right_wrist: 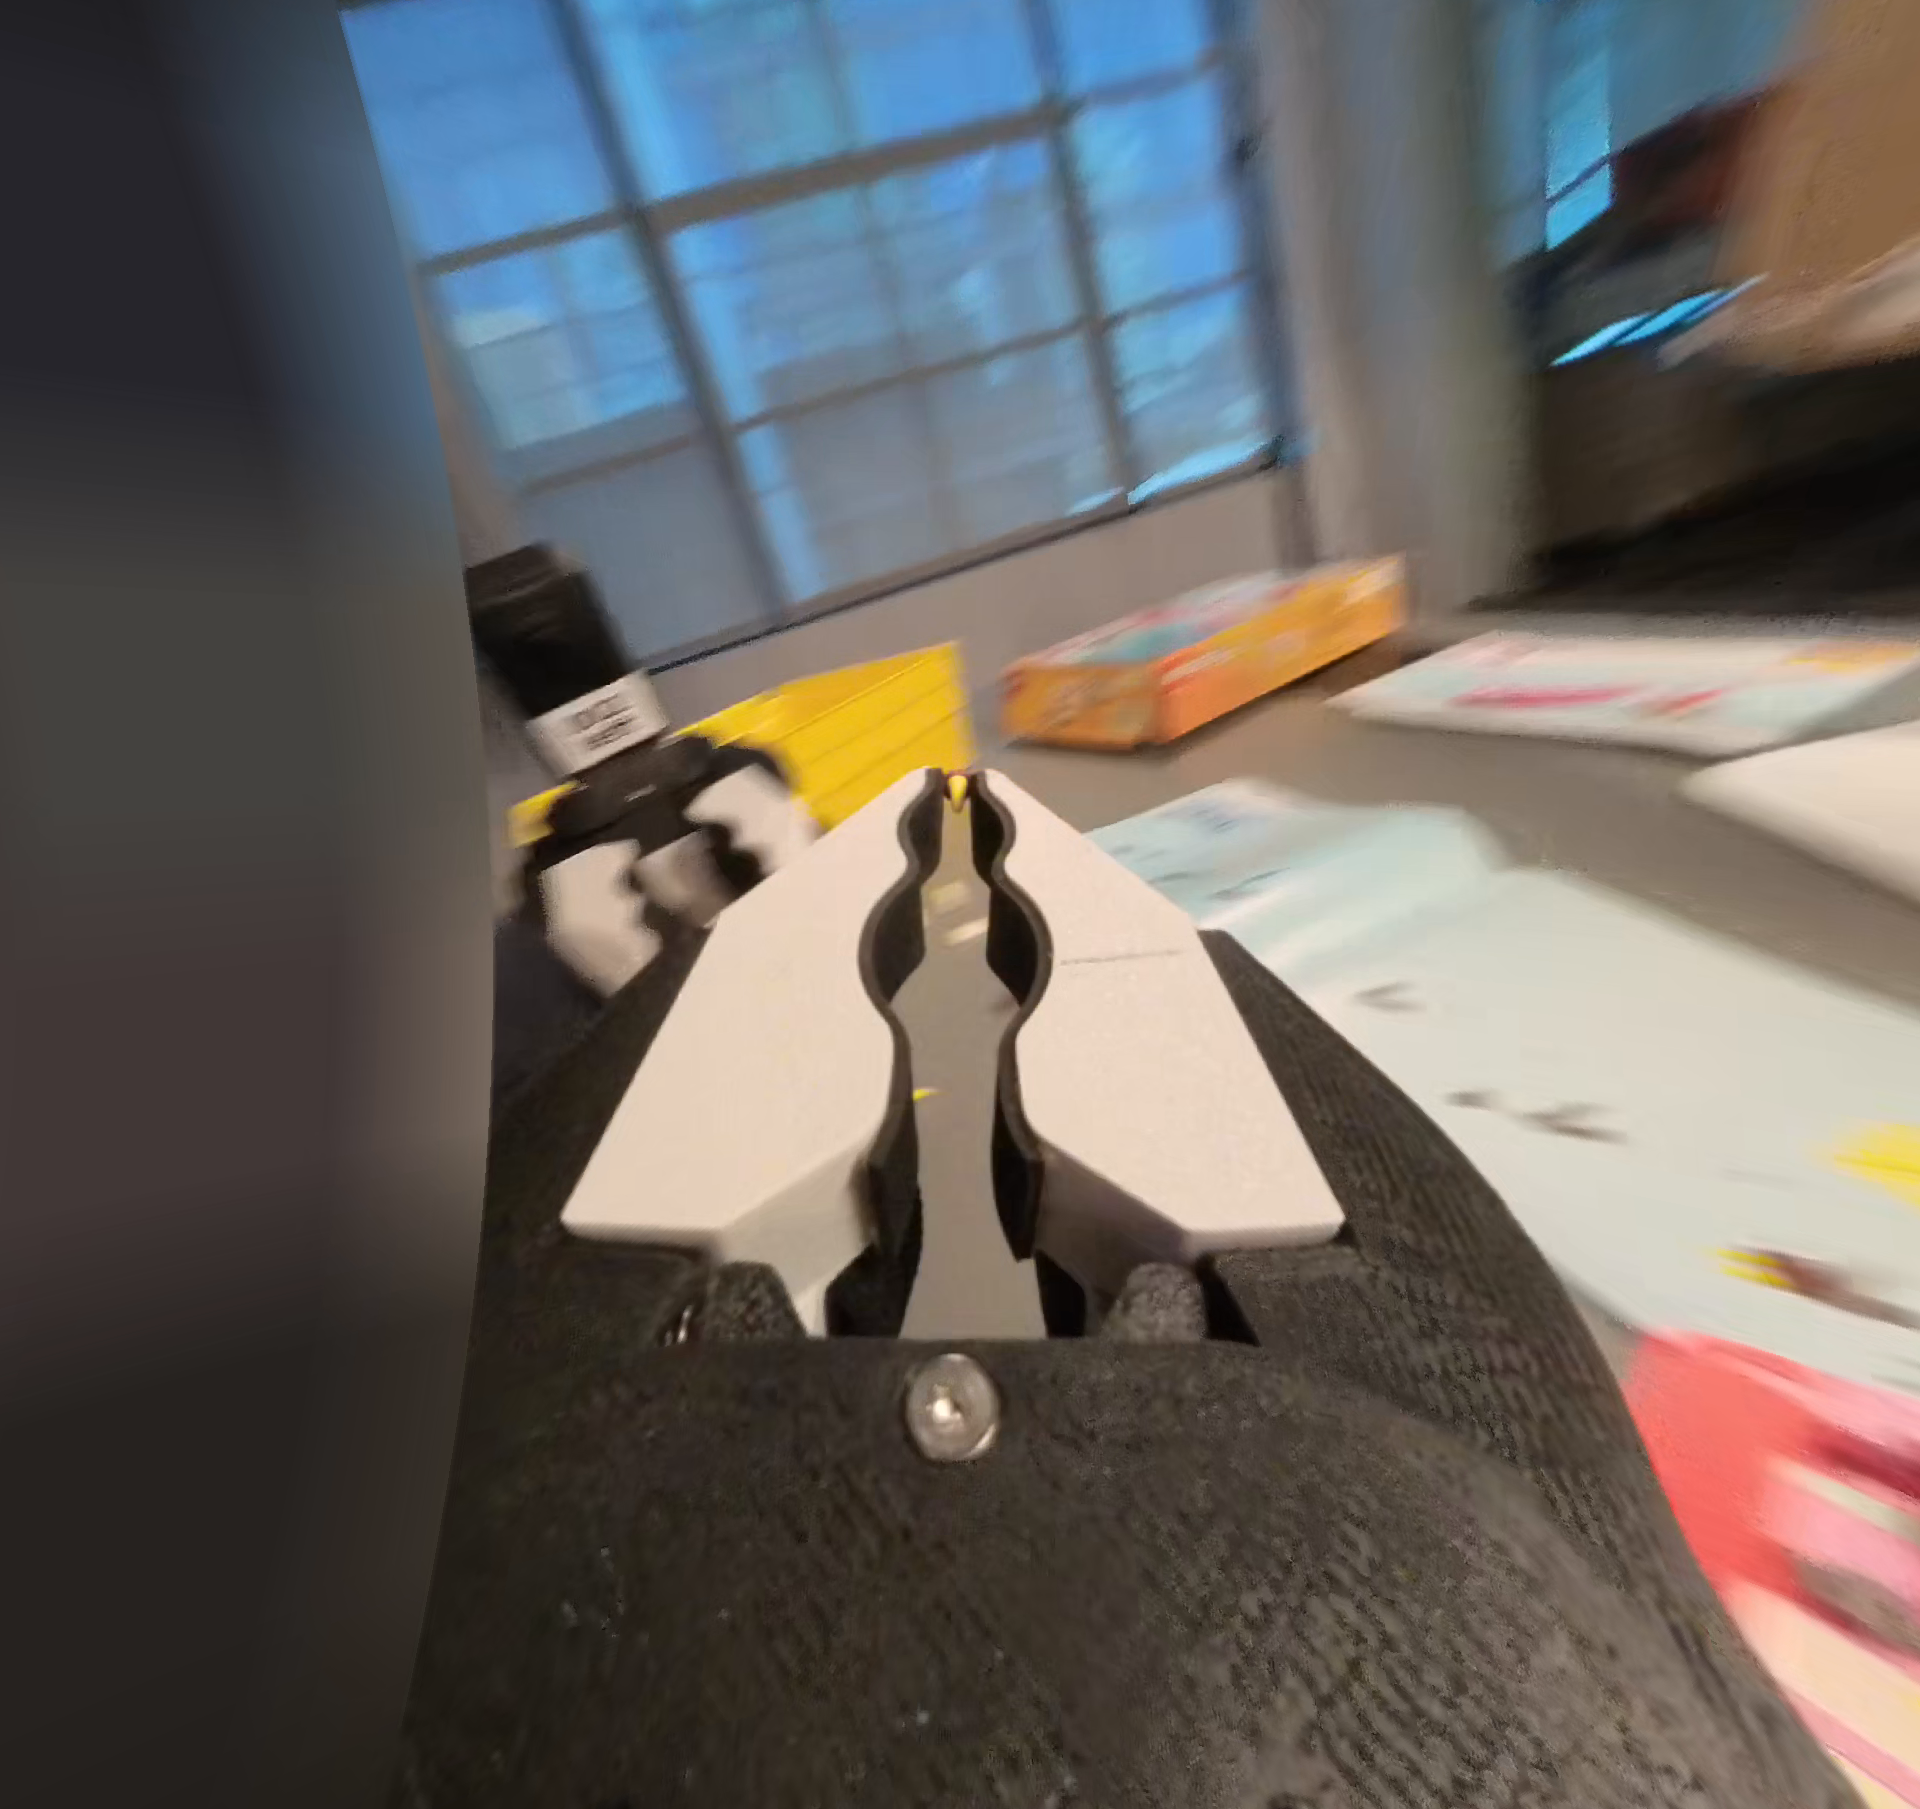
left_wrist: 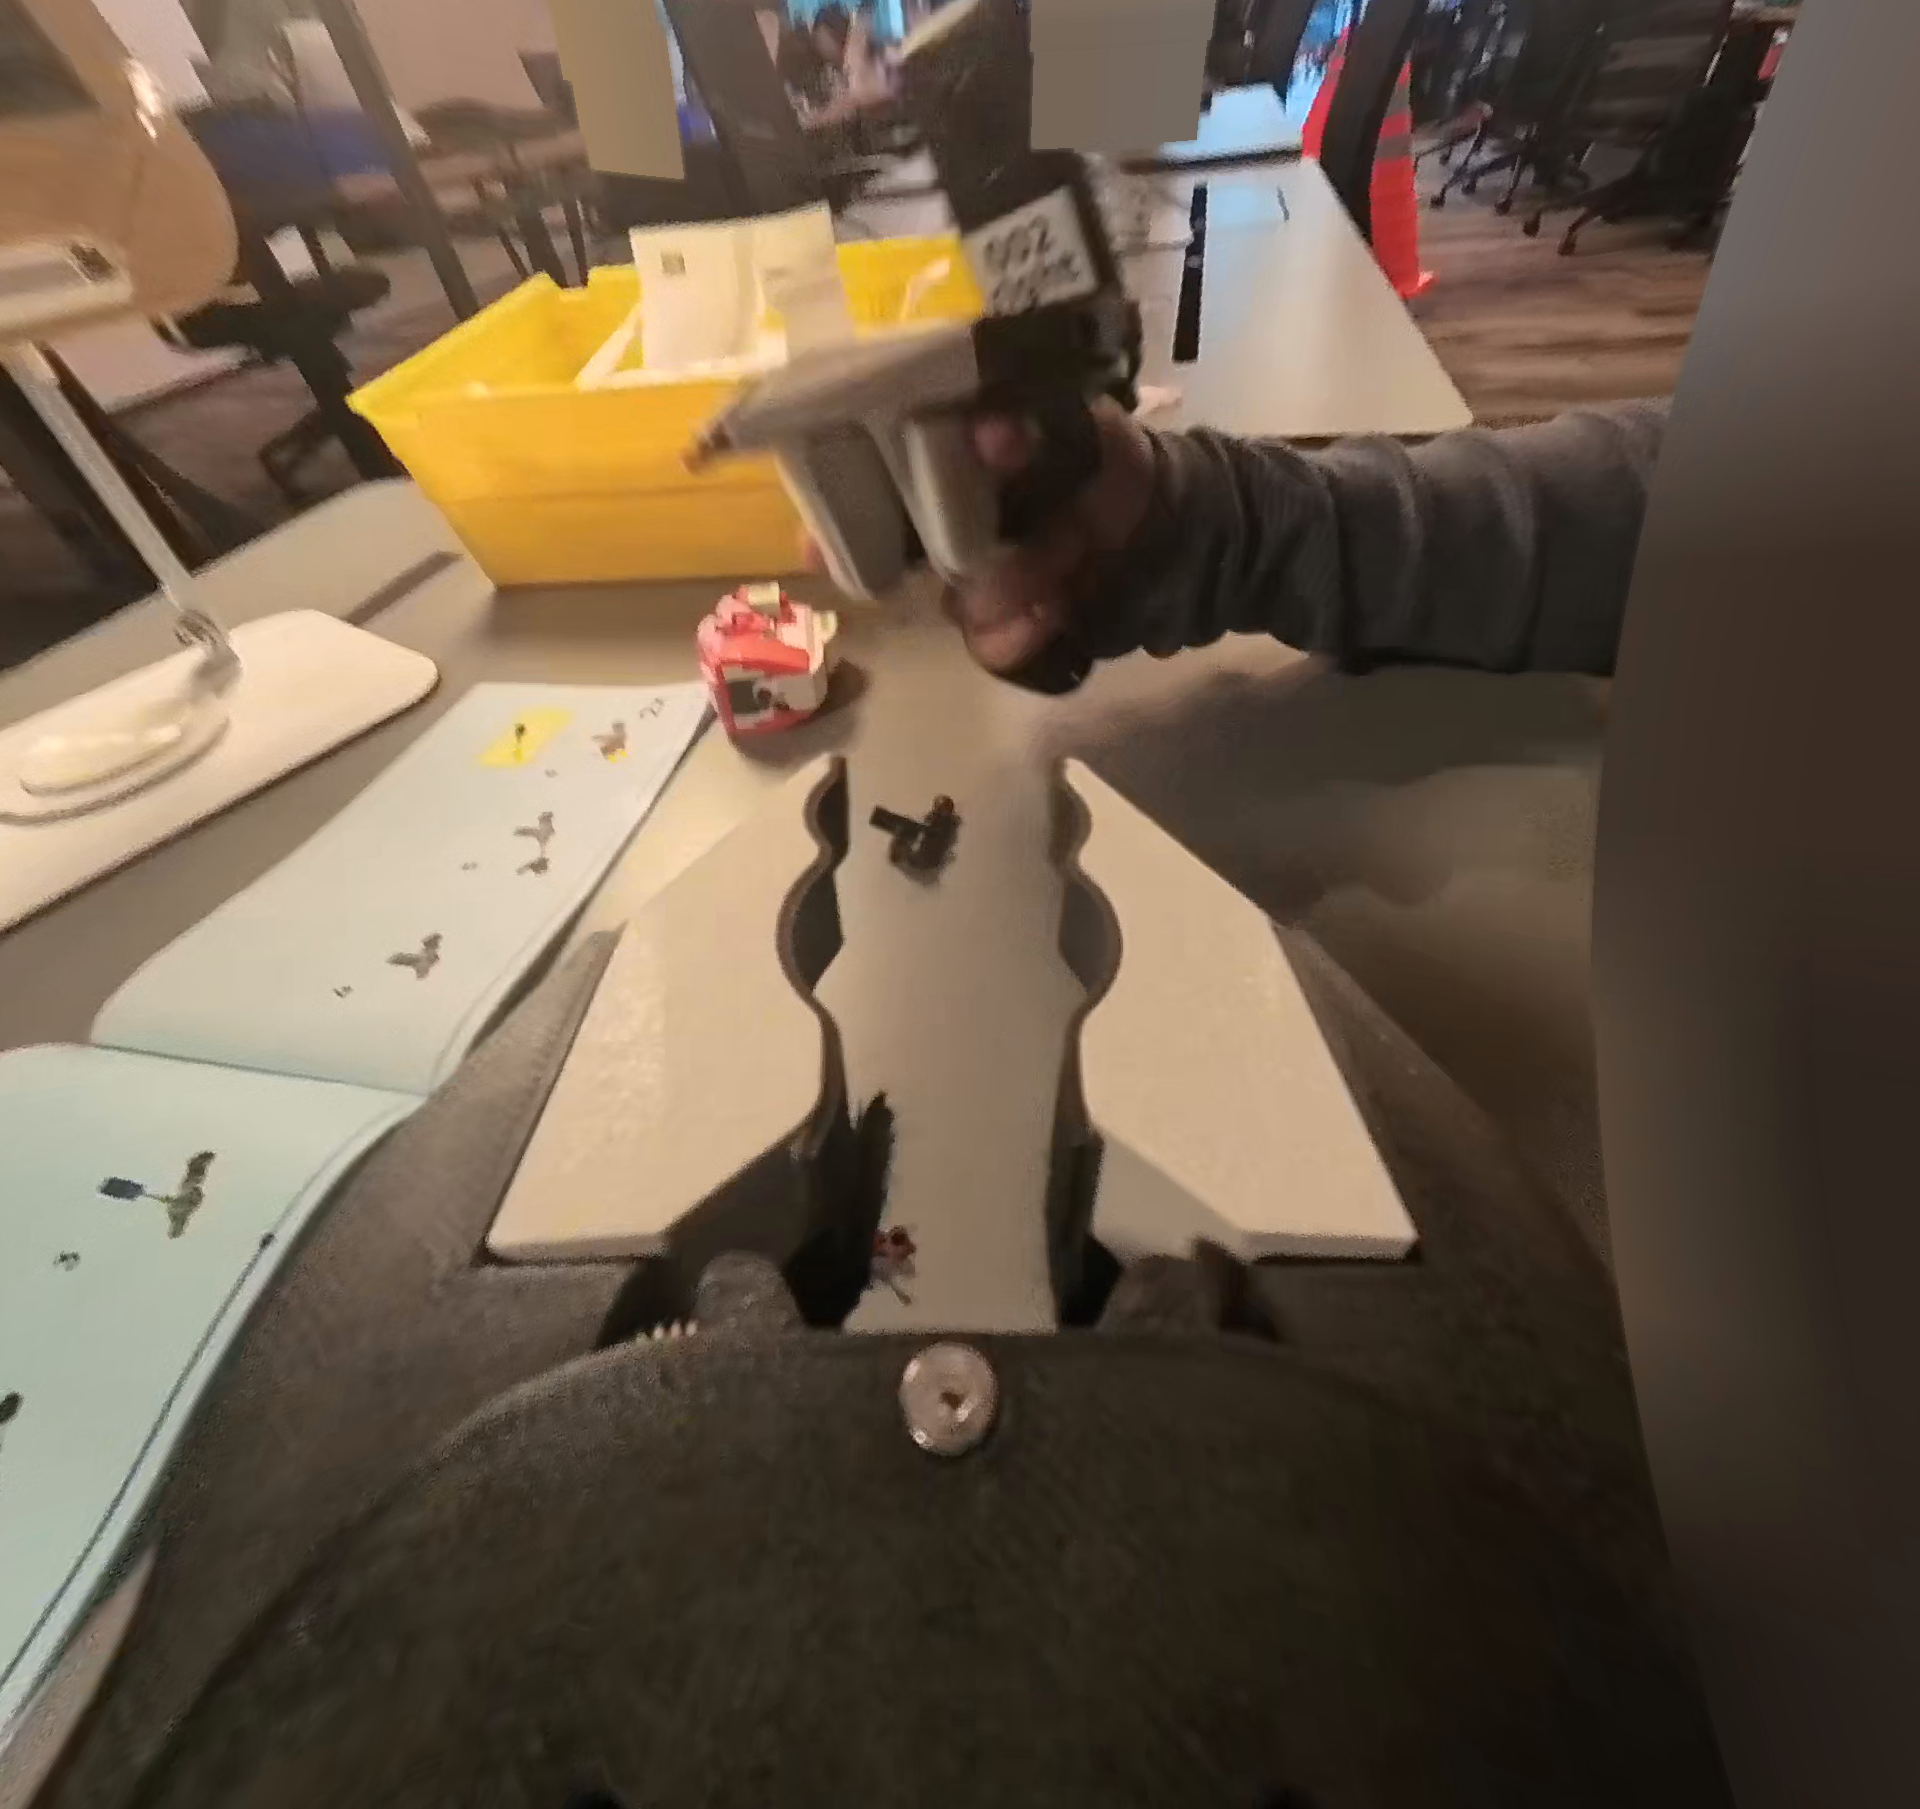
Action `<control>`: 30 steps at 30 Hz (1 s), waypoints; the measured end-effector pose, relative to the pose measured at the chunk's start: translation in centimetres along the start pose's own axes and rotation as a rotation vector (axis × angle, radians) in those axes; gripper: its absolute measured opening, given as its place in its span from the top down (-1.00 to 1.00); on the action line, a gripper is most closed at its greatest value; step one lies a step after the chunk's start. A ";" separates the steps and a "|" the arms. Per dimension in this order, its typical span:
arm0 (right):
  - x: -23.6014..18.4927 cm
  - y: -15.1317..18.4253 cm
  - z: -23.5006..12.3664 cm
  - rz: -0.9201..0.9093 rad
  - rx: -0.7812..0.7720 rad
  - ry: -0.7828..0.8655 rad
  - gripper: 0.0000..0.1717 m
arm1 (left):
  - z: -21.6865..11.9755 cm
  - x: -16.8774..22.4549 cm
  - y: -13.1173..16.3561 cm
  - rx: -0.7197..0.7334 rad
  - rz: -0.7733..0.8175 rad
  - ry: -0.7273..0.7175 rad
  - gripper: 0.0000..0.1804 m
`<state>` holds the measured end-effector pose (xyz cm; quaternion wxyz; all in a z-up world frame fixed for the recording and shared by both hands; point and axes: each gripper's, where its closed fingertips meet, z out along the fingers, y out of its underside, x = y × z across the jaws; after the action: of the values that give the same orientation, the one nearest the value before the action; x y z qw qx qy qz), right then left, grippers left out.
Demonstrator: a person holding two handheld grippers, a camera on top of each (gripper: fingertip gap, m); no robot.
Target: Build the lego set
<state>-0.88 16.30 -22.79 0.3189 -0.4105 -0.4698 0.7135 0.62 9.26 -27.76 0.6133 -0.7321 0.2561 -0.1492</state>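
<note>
My left gripper (left_wrist: 951, 772) is open, and its pads touch nothing. A small black piece (left_wrist: 914, 829) lies on the grey table (left_wrist: 1299, 824) in the gap between the fingers, nearer the left one. A small red and white brick build (left_wrist: 769, 668) stands just beyond the left fingertip. My right gripper (right_wrist: 956, 778) is shut on a tiny yellow piece (right_wrist: 956, 795) pinched at the very tips. In the left wrist view a hand holds that right gripper (left_wrist: 717, 445) raised above the table, in front of the yellow bin (left_wrist: 540, 450). The left gripper (right_wrist: 634, 824) shows blurred in the right wrist view.
The yellow bin (right_wrist: 873, 710) holds white packets. Light blue instruction booklets (left_wrist: 416, 876) lie open on the left. A white lamp base (left_wrist: 156, 720) stands at far left. An orange box (right_wrist: 1195, 668) and more booklets (right_wrist: 1507, 1032) lie beyond. A red and pink object (right_wrist: 1787, 1510) sits at lower right. My right fingertips sit around 9 centimeters from my left ones.
</note>
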 end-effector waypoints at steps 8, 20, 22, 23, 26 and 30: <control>7.4 -2.6 -5.8 -0.531 0.085 0.630 0.96 | 4.7 -0.1 2.3 -0.247 -0.139 0.140 0.36; 8.1 -2.2 -5.8 -0.546 0.072 0.671 0.96 | 8.3 -1.1 5.7 -0.420 -0.061 0.149 0.37; 8.4 -2.4 -6.2 -0.519 0.091 0.682 0.96 | 8.7 -0.9 6.2 -0.444 -0.036 0.160 0.37; 8.5 -2.4 -6.3 -0.505 0.096 0.682 0.96 | 8.8 -0.9 6.4 -0.449 -0.022 0.161 0.37; 8.8 -2.5 -6.5 -0.479 0.108 0.689 0.96 | 9.3 -0.9 6.9 -0.475 0.008 0.160 0.38; 8.9 -2.8 -6.8 -0.471 0.121 0.694 0.96 | 9.5 -1.1 7.2 -0.493 0.030 0.152 0.44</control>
<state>1.26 27.51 -24.24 0.6359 -0.4885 -0.3728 0.4669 3.39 16.84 -36.57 0.3975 -0.8423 0.3409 -0.1277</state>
